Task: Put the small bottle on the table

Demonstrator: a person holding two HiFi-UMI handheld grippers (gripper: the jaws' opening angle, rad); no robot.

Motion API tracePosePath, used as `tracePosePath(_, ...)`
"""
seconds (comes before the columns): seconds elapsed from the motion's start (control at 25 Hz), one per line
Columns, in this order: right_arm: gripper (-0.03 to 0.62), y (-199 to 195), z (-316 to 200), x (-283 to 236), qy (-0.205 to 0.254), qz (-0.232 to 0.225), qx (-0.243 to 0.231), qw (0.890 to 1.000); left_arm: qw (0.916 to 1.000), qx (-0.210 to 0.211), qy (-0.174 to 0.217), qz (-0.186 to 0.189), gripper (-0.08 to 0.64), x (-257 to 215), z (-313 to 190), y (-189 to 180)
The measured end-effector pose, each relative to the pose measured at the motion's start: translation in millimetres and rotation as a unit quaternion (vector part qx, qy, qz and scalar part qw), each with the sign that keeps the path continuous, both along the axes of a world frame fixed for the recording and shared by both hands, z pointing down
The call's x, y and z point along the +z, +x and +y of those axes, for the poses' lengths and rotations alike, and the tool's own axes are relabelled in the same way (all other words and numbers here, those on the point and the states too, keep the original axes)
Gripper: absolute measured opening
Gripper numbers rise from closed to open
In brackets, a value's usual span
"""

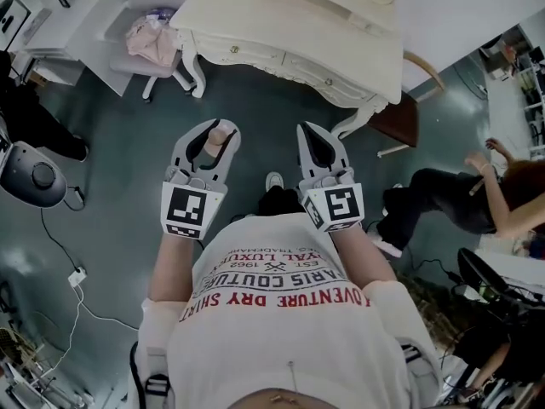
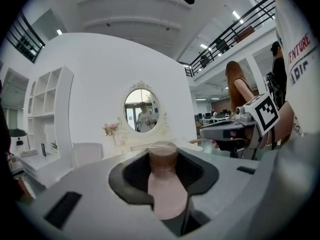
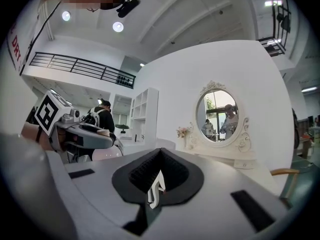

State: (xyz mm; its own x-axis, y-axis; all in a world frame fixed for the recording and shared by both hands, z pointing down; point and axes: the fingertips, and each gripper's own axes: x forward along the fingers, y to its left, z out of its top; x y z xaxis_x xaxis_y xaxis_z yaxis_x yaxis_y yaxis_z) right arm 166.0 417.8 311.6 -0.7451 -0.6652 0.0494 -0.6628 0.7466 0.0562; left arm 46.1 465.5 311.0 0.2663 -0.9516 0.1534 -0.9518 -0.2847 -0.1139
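- My left fingers (image 2: 75, 194) pinch the small bottle (image 2: 163, 181), held short of the table (image 1: 281, 15).
- My right fingers (image 3: 240, 194) are pressed together, empty.
- I should reach over the table, hold the bottle upright, and let go only once it stands.

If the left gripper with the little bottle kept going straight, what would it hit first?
Probably the white dressing table, below its oval mirror; the distance is hard to judge.
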Motion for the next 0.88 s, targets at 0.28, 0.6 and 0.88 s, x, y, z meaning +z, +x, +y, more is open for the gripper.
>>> tracePosePath(0.28,-0.002,-14,-49,18,-0.017,0.007,-0.022,1.0,0.9997,-0.019,-0.013,0.001,0.137,13,-43,-11)
tracePosePath(0.6,0.0,-34,-156,16,-0.035,0.0,-0.047,0.998,0.9981,-0.055,-0.03,-0.004,0.137,12,-136,-33)
tracePosePath(0.88,0.0,-39,-268,15,-0.044,0.002,-0.072,0.996,0.9964,-0.079,-0.029,-0.006,0.137,6,-245,-36)
